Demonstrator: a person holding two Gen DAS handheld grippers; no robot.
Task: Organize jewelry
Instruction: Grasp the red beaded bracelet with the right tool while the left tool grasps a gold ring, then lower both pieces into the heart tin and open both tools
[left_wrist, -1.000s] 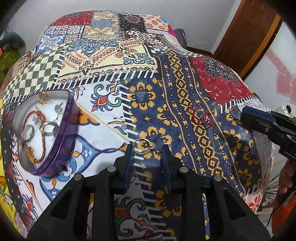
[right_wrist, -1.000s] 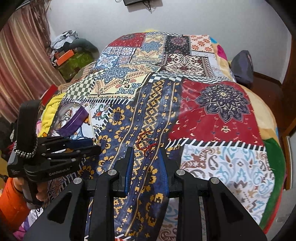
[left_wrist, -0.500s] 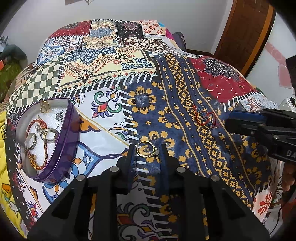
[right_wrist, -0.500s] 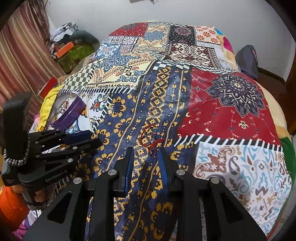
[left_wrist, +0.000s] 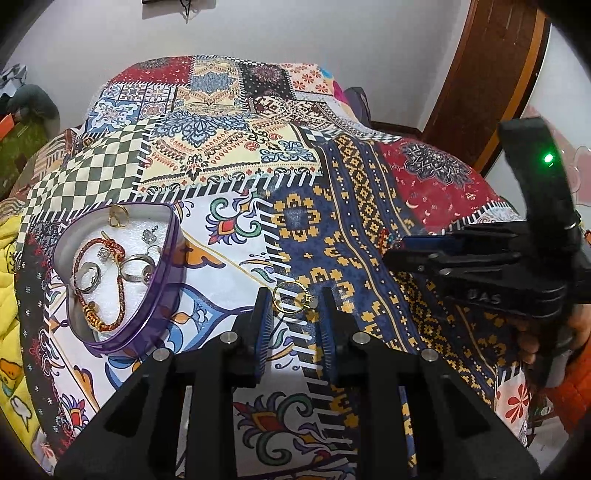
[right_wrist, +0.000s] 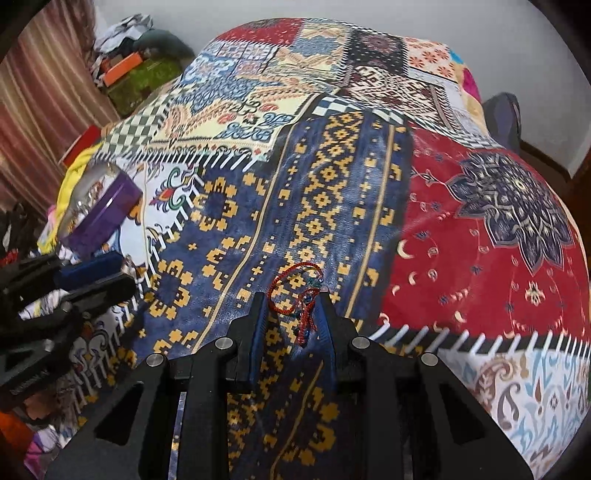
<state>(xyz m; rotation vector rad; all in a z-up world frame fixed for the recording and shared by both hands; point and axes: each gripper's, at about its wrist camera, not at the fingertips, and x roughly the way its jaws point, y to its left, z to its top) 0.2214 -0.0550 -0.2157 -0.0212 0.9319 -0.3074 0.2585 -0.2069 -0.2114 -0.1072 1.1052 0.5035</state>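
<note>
A gold ring (left_wrist: 293, 297) lies on the patchwork bedspread (left_wrist: 236, 158), right between the fingertips of my left gripper (left_wrist: 295, 295), which is open and flanks it without clamping. A red thread bracelet (right_wrist: 295, 291) with small blue beads lies on the blue-and-yellow patch. My right gripper (right_wrist: 291, 301) is open, and the bracelet's near part sits between its fingers. A purple heart-shaped tin (left_wrist: 155, 295) to the left holds rings, a red-gold bracelet and earrings. The right gripper (left_wrist: 424, 251) also shows from the side in the left wrist view, hiding most of the bracelet.
The tin (right_wrist: 107, 218) and the left gripper (right_wrist: 74, 280) sit at the left of the right wrist view. A hand (left_wrist: 532, 343) holds the right gripper's handle. A wooden door (left_wrist: 491, 70) stands at the right, and boxes and clothes (right_wrist: 133, 70) are piled beyond the bed's left side.
Both grippers moved forward and lower. The ring now sits between the left fingertips. The right gripper advanced until the red bracelet came between its fingers.
</note>
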